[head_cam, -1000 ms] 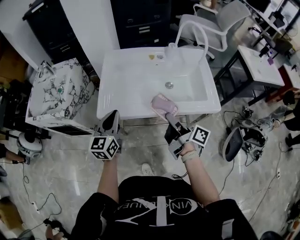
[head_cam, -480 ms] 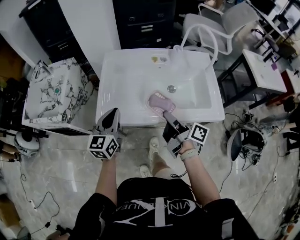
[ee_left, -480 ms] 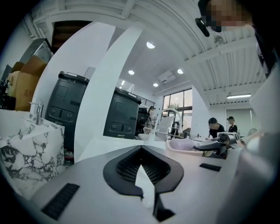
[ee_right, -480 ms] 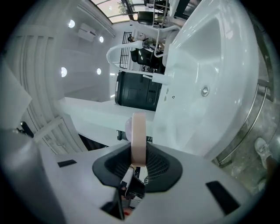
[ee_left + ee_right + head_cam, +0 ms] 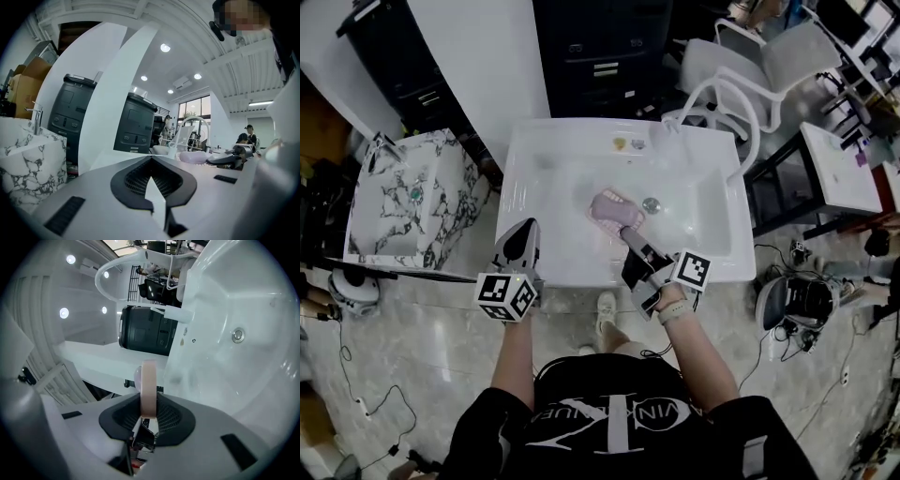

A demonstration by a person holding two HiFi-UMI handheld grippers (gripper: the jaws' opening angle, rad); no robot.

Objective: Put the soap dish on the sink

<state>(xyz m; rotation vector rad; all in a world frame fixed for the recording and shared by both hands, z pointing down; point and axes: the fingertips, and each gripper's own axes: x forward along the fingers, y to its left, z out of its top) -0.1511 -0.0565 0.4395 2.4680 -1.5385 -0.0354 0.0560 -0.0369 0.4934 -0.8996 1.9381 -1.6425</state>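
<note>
The pink soap dish (image 5: 614,210) hangs over the basin of the white sink (image 5: 546,169), just left of the drain (image 5: 652,203). My right gripper (image 5: 628,232) is shut on its near edge. In the right gripper view the dish (image 5: 149,385) stands edge-on between the jaws of that gripper (image 5: 148,414), with the basin wall and the drain (image 5: 237,335) to the right. My left gripper (image 5: 518,246) is shut and holds nothing, level with the sink's front left corner. In the left gripper view its jaws (image 5: 152,197) meet, and the dish (image 5: 196,157) shows far off to the right.
A white arched faucet (image 5: 727,86) rises at the sink's back right. A marble-patterned basin (image 5: 403,202) stands to the left and black cabinets (image 5: 600,52) behind. A grey chair (image 5: 792,52) and a white table (image 5: 839,164) are to the right. Cables lie on the floor.
Both grippers have moved forward toward the sink. The soap dish went from above the front rim to over the basin beside the drain.
</note>
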